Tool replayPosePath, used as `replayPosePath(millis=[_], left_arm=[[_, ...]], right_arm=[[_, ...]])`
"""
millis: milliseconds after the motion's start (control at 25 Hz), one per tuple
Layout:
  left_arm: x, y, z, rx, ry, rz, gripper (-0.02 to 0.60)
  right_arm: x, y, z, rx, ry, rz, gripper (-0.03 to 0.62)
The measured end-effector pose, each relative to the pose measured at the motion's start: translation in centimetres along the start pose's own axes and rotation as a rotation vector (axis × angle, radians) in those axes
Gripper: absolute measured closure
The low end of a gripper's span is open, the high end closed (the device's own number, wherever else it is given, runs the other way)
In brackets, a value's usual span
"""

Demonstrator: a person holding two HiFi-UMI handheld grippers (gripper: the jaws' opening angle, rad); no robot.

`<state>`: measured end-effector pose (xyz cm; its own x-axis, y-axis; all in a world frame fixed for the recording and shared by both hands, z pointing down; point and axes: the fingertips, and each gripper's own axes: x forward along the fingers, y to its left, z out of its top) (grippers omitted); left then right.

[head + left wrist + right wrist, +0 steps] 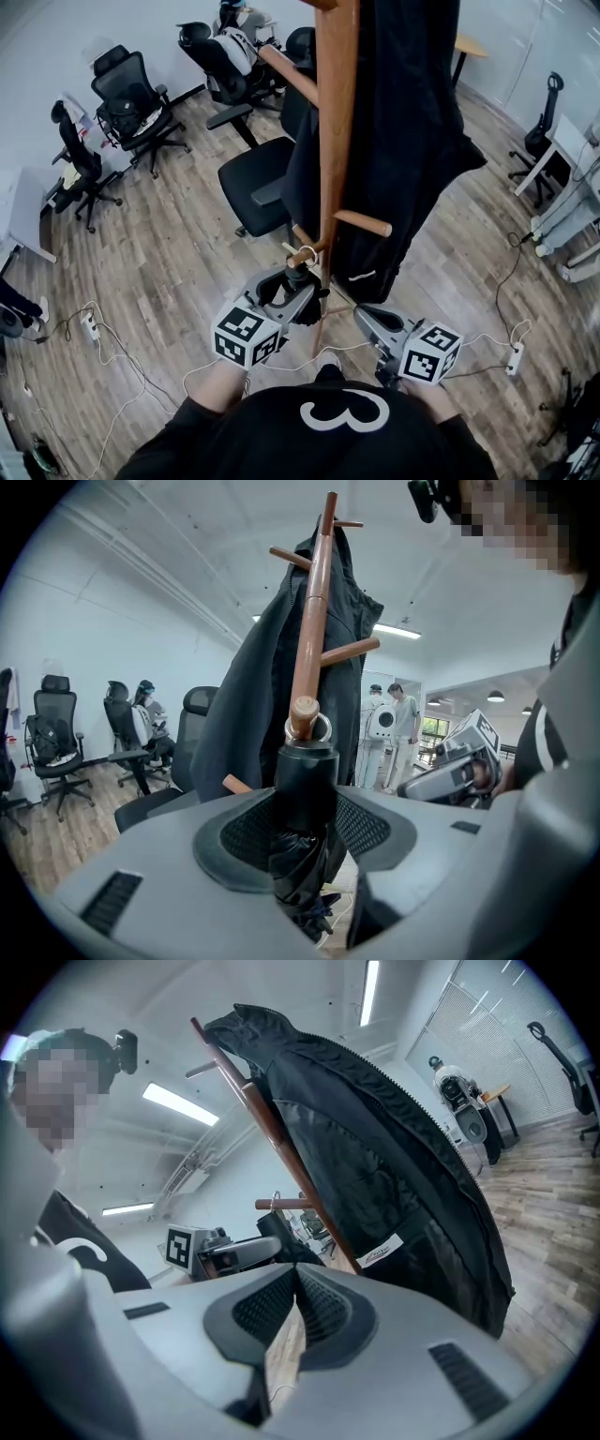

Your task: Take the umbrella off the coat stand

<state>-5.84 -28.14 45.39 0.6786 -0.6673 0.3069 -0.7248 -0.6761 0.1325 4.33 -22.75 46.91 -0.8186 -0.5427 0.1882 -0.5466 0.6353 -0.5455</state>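
Note:
A folded black umbrella [305, 803] stands upright between the pads of my left gripper [305, 808], which is shut on it. Its metal ring [321, 728] sits around the tip of a low peg [302, 710] of the wooden coat stand [336, 141]. In the head view the left gripper [298, 286] is right at that peg [305, 253], beside the pole. My right gripper [295, 1274] is shut with nothing between its pads. It hangs just right of the pole's lower part [361, 314], apart from the umbrella.
A long black coat [403, 122] hangs on the stand's far side, close to both grippers. Another bare peg [364, 223] sticks out to the right. Office chairs [258, 183] stand behind the stand, and cables and power strips [89, 326] lie on the wood floor. People are in the background.

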Motion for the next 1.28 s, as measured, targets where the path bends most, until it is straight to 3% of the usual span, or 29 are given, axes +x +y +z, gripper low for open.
replayPosePath(millis=[1280], left_arm=[[-5.6,0.1,0.1,0.02,-0.015,0.039,0.377]], right_arm=[[1.6,4.3,-1.2,-0.024,0.004,0.048,0.568]])
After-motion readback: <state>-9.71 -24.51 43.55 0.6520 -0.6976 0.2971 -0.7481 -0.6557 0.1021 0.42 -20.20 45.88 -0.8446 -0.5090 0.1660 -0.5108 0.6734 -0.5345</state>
